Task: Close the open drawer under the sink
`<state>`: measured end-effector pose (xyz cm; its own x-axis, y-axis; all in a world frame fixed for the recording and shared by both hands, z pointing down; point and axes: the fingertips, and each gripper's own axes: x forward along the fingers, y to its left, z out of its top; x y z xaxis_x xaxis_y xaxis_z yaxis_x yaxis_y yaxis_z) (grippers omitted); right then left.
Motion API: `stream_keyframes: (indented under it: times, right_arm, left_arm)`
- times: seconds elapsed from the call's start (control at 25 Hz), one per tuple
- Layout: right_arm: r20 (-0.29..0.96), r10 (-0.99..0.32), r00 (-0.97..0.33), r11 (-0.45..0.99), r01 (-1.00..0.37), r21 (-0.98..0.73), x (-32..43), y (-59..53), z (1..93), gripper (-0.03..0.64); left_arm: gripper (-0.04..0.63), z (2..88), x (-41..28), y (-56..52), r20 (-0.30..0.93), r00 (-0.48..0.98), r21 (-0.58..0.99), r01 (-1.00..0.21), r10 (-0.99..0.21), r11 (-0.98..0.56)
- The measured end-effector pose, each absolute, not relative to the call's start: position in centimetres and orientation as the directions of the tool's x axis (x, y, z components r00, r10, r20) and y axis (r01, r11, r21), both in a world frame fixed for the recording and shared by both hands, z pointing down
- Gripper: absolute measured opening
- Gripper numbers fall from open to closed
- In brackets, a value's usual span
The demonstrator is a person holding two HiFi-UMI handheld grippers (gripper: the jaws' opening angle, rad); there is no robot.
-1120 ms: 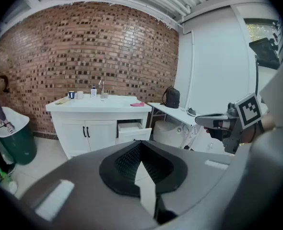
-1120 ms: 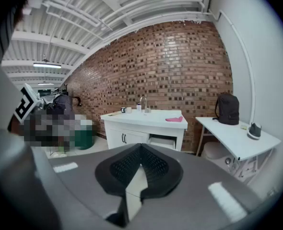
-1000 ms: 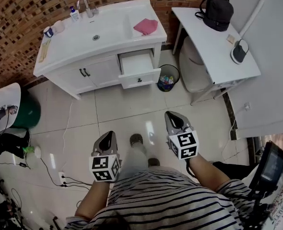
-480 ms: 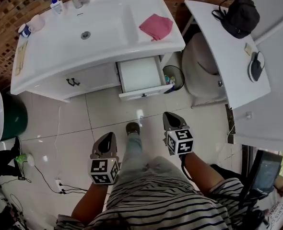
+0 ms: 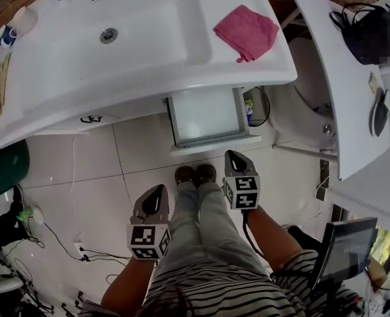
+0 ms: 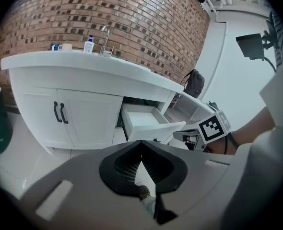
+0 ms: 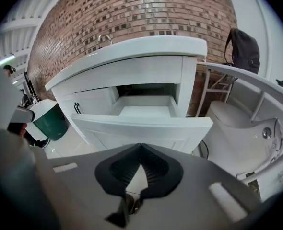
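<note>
The white open drawer (image 5: 205, 116) juts out from under the sink counter (image 5: 149, 51), its inside bare. My right gripper (image 5: 233, 157) hangs shut and holds nothing, its tips just short of the drawer front (image 5: 215, 144). In the right gripper view the drawer front (image 7: 141, 127) fills the middle, close ahead of the shut right gripper (image 7: 140, 148). My left gripper (image 5: 157, 193) is also shut and holds nothing, lower left of the drawer over the floor. From the left gripper view, the drawer (image 6: 148, 121) lies ahead to the right of the left gripper (image 6: 141, 143).
A pink cloth (image 5: 246, 30) lies on the counter. Cabinet doors with black handles (image 6: 60, 113) are left of the drawer. Right of the vanity stand a small bin (image 5: 251, 107), a toilet (image 5: 307, 107) and a white table (image 5: 344, 91) with a black bag (image 5: 373, 32). Cables (image 5: 56, 243) cross the floor at left.
The person has walked up to the vanity. The drawer is now much nearer, and the right gripper has come close to its front. Both grippers stay shut.
</note>
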<state>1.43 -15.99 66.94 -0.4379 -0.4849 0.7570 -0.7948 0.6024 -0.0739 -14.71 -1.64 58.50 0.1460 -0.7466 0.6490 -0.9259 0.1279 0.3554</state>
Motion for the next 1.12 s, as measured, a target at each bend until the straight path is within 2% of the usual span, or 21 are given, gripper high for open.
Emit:
stream_keyframes:
  times: [0.28, 1.12]
  right_arm:
    - [0.725, -0.501, -0.473, 0.592, -0.799, -0.112, -0.5, -17.6, 67.2, 0.002]
    - [0.653, -0.52, -0.55, 0.686, -0.725, -0.065, -5.8, -26.9, 67.2, 0.002]
  left_arm:
    - [0.012, 60.7, -15.3, -4.2, 0.661, 0.129, 0.379, -0.908, -0.739, 0.181]
    - [0.012, 61.7, -16.2, -10.9, 0.642, 0.111, 0.345, -0.926, -0.759, 0.156]
